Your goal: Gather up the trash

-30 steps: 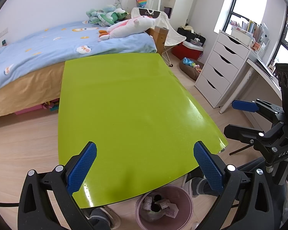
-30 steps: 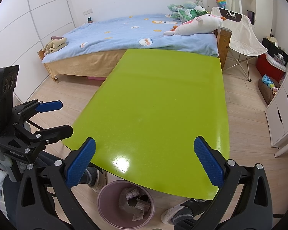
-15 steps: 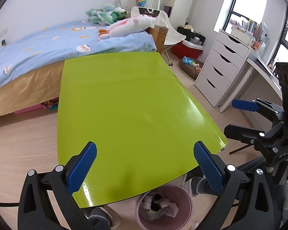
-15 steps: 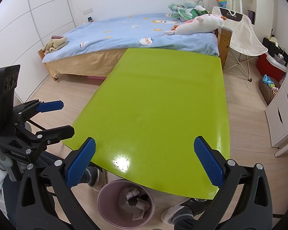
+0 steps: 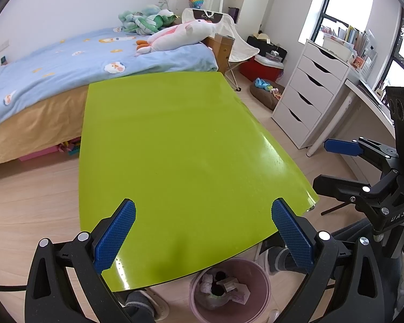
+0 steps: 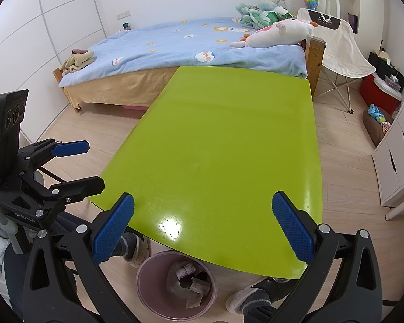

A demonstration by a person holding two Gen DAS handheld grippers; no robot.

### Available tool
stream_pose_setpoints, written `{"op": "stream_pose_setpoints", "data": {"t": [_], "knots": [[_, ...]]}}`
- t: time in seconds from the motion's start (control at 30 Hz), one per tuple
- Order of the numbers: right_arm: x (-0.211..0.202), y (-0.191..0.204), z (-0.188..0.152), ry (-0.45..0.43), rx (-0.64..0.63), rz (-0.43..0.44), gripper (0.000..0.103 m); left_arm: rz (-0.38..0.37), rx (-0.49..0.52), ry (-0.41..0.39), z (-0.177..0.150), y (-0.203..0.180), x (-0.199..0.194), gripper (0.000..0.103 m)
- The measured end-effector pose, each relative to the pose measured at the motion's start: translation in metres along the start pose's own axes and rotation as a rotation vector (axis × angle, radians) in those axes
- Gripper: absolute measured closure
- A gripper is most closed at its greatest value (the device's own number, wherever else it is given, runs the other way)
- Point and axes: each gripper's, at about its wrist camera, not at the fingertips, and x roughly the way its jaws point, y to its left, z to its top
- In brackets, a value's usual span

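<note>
Both grippers hover with jaws spread, holding nothing: left gripper (image 5: 203, 235), right gripper (image 6: 203, 232). The crumpled trash (image 6: 192, 278) already sits in the pink wastebasket (image 6: 148, 293) under the green table's (image 5: 175, 148) near edge. Best now: scan for leftovers. Barely anything has shifted since a second ago.

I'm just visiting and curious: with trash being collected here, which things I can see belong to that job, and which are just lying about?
Part of the job:
- pink bin under the table's near edge
- crumpled trash inside it
- left tool and right tool, both open and holding nothing
- green table

Just lying about:
- bed
- plush toy
- folding chair
- drawers
- red box
</note>
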Motion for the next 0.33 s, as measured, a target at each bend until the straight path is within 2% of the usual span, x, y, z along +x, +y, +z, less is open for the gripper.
{"op": "stream_pose_setpoints", "data": {"t": [0.17, 0.33], "knots": [[0.0002, -0.0005, -0.0012, 0.0, 0.001, 0.0, 0.003, 0.002, 0.01, -0.014, 0.0002, 0.0, -0.0008, 0.006], [0.0001, -0.0007, -0.0018, -0.001, 0.002, -0.001, 0.003, 0.05, 0.04, -0.035, 0.0003, -0.0039, -0.0051, 0.006]]}}
